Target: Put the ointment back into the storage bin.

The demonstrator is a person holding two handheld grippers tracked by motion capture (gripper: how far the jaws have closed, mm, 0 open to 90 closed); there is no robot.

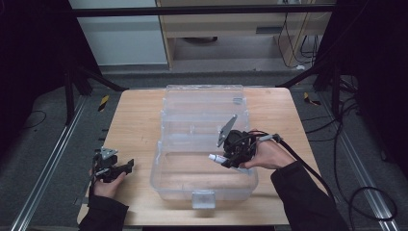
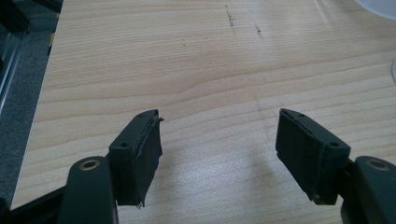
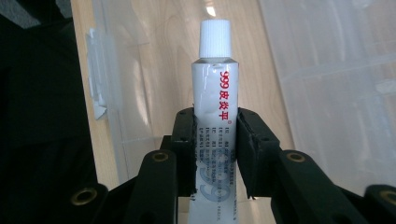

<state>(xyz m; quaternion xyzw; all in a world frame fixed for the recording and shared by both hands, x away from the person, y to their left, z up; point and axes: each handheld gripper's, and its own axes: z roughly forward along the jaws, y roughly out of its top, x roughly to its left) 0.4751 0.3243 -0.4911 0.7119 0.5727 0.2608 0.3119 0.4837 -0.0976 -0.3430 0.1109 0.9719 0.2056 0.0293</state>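
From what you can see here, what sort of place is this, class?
Probably a lab recording station, not a home: a small wooden table boxed in by a black metal frame, loose cables across grey carpet, and a clear plastic storage box set out as a prop.

left gripper [image 1: 126, 168]: black, grey three-cornered plate on top
left pads [image 2: 140, 158]: black, frayed edge, brass-ringed screw holes
right gripper [image 1: 225, 161]: black, grey plate, black cable
right fingers [image 3: 254, 149]: black, brass-ringed holes
sleeves [image 1: 308, 197]: dark, long
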